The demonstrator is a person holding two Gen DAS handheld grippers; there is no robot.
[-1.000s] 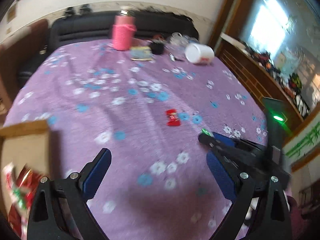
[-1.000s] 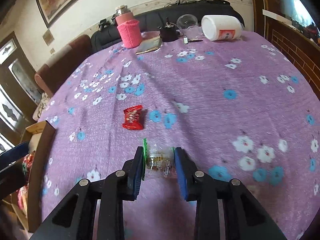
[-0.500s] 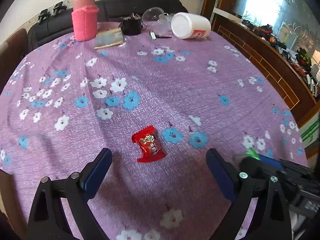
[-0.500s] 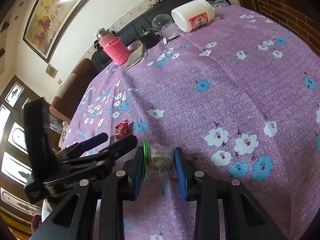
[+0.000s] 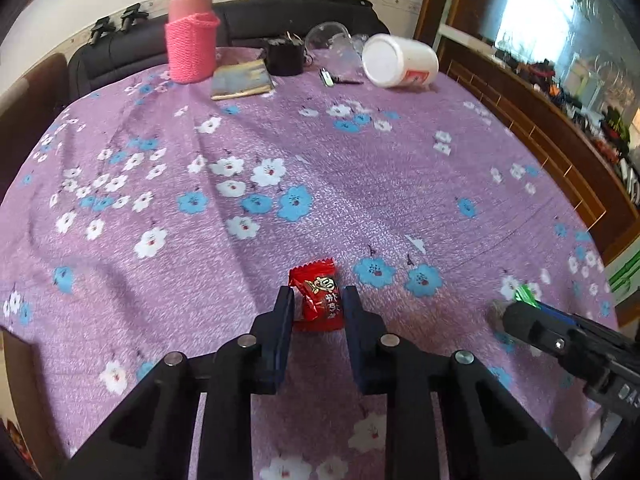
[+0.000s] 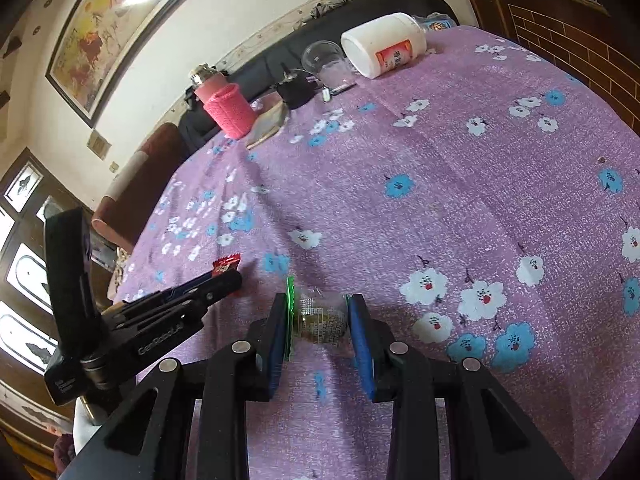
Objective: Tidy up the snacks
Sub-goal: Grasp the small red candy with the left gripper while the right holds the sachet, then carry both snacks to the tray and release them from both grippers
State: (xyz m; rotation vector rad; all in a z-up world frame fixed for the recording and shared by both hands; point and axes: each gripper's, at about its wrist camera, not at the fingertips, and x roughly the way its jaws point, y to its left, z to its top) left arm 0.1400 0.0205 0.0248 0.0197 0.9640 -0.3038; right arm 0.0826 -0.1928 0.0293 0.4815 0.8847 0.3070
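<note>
Now your left gripper (image 5: 316,300) has its jaws drawn in narrow around the red candy (image 5: 318,298), one pad on each side of the wrapper, which lies flat on the purple cloth (image 5: 360,184); the pads look to be touching it, though you cannot tell from these views how firm the squeeze is. Your right gripper (image 6: 318,316) holds the clear snack (image 6: 320,316) with the green edge, pinched between its blue pads just above the cloth. So both loose snacks within reach are in hand, and no other snack shows on the cloth ahead of either gripper. What is left, as far as I can judge, is lifting the candy and carrying both pieces to wherever they belong; no box or tray shows clearly in either view, so the drop-off is still open. Far ahead of your left gripper stand the pink bottle (image 5: 191,36) and the tipped white jar (image 5: 398,62), well apart from your work.
</note>
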